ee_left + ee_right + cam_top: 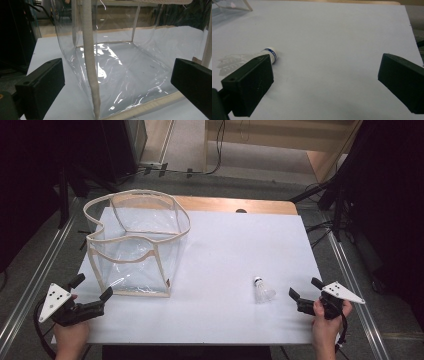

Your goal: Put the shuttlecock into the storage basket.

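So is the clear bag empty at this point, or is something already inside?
Empty. The clear bag stands open-topped with nothing on its see-through floor; the shuttlecock lies outside it on the white table.

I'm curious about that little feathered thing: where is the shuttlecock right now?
In the high view the shuttlecock lies on the white table, near its front right, just left of the right tongs and apart from the clear bag.
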`<state>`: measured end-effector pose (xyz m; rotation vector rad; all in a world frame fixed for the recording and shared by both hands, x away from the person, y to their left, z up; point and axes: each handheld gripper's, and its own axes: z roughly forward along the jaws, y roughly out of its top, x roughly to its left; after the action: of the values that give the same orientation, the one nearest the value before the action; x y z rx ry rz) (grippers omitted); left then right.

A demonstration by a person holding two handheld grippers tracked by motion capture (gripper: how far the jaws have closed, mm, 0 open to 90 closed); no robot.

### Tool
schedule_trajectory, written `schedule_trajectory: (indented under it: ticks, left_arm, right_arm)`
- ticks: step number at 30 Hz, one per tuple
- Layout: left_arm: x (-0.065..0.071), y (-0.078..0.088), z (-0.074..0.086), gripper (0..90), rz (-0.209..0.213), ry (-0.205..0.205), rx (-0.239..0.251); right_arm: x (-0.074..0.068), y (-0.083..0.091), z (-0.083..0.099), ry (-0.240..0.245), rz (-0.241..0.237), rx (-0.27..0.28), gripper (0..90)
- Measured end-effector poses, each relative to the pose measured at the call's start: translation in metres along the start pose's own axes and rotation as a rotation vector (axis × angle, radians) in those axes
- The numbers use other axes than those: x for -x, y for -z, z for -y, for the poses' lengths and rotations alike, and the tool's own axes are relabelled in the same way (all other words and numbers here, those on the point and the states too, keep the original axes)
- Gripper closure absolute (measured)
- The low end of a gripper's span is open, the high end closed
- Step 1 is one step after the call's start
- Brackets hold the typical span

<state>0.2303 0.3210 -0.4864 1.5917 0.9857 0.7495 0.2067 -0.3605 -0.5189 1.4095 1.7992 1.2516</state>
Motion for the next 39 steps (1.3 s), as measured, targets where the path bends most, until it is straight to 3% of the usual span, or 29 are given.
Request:
schedule_trajectory:
  ticks: [7, 9, 11, 13, 16, 20, 27, 39]
  left_arm:
    - [0.000, 0.000, 0.000, 0.0, 0.000, -0.003, -0.005]
    - [0.000, 0.000, 0.000, 0.0, 0.001, -0.005, -0.005]
    - [0.001, -0.001, 0.000, 0.0, -0.001, -0.004, -0.005]
    - [0.001, -0.001, 0.000, 0.0, 0.000, -0.005, -0.005]
    - [0.001, -0.001, 0.000, 0.0, 0.001, -0.006, -0.006]
    - [0.001, -0.001, 0.000, 0.0, 0.001, -0.011, -0.010]
    - [0.002, -0.001, 0.000, 0.0, 0.000, -0.016, -0.010]
    - [0.002, -0.001, 0.000, 0.0, 0.000, -0.016, -0.012]
  right_arm:
    - [-0.007, -0.004, -0.002, 0.036, 0.000, -0.051, 5.5]
    - [-0.009, -0.004, -0.003, 0.026, 0.012, -0.056, 14.1]
    - [-0.010, -0.005, -0.005, 0.000, 0.036, -0.075, 15.1]
    - [-0.011, -0.007, -0.005, -0.016, 0.033, -0.085, 34.5]
    - [-0.014, -0.011, -0.005, -0.003, 0.025, -0.123, 60.7]
    - [-0.019, -0.011, -0.009, 0.013, -0.025, -0.169, 86.1]
    - [-0.035, -0.010, -0.026, 0.075, -0.031, -0.202, 87.8]
    - [-0.045, -0.026, -0.021, 0.116, -0.090, -0.281, 87.9]
